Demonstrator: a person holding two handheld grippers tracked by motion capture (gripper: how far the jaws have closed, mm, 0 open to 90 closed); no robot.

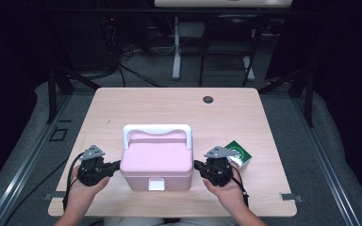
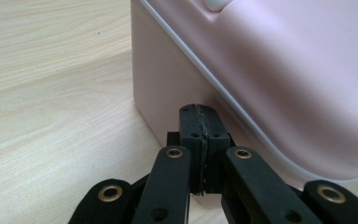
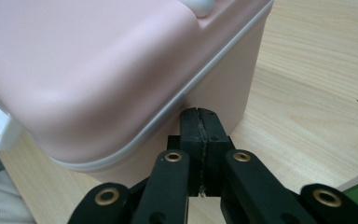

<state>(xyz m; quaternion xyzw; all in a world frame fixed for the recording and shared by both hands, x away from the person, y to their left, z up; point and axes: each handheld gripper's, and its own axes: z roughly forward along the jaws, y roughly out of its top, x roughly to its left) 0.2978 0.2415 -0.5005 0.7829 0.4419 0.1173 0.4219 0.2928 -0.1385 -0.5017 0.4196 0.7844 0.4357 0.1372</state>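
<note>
You press your closed left gripper (image 1: 115,165) and closed right gripper (image 1: 199,165) against opposite sides of the pink box (image 1: 156,162), lower centre, seemingly to squeeze and steady it.

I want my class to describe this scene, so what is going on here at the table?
A person holds a tool in each hand, one on either side of a pink lidded box with a white handle. The left tool and right tool are both shut, tips pointed at the box's side walls, at or very near them. A green and white carton lies beside the right hand.
</note>
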